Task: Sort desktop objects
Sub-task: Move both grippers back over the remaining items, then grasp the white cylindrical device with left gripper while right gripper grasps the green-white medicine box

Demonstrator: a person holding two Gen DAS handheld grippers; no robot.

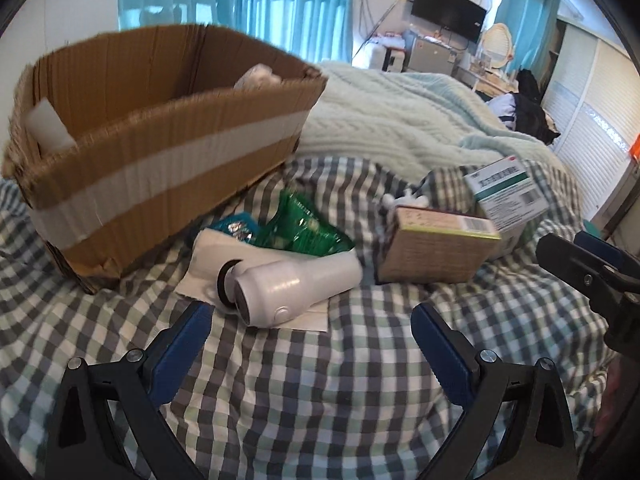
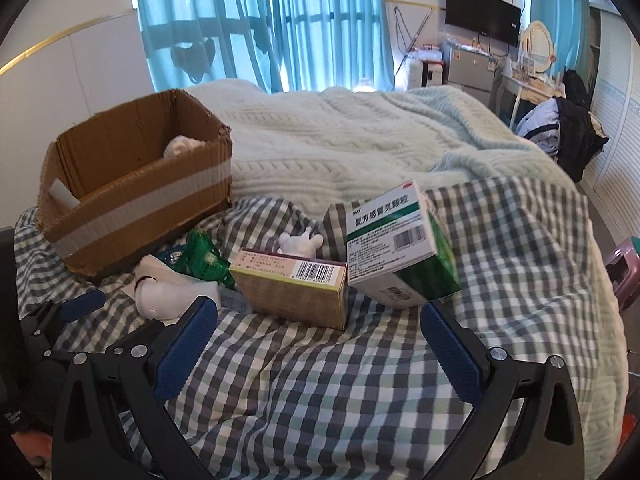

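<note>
An open cardboard box (image 1: 160, 148) (image 2: 136, 196) stands on the checked bedsheet at the left, with white items inside. In front of it lie a white handheld device (image 1: 288, 284) (image 2: 168, 292), a green snack packet (image 1: 304, 228) (image 2: 204, 260), a tan carton (image 1: 436, 248) (image 2: 296, 288), a green-and-white medicine box (image 1: 506, 196) (image 2: 396, 240) and a small white toy (image 1: 404, 200) (image 2: 300, 242). My left gripper (image 1: 310, 320) is open just short of the white device. My right gripper (image 2: 318, 316) is open just short of the tan carton. Neither holds anything.
A pale knitted blanket (image 2: 340, 140) covers the bed behind the objects. The right gripper (image 1: 592, 264) shows at the right edge of the left wrist view. The bed's edge drops away at the right, near a pink stool (image 2: 624, 268). Curtains, a TV and furniture stand far back.
</note>
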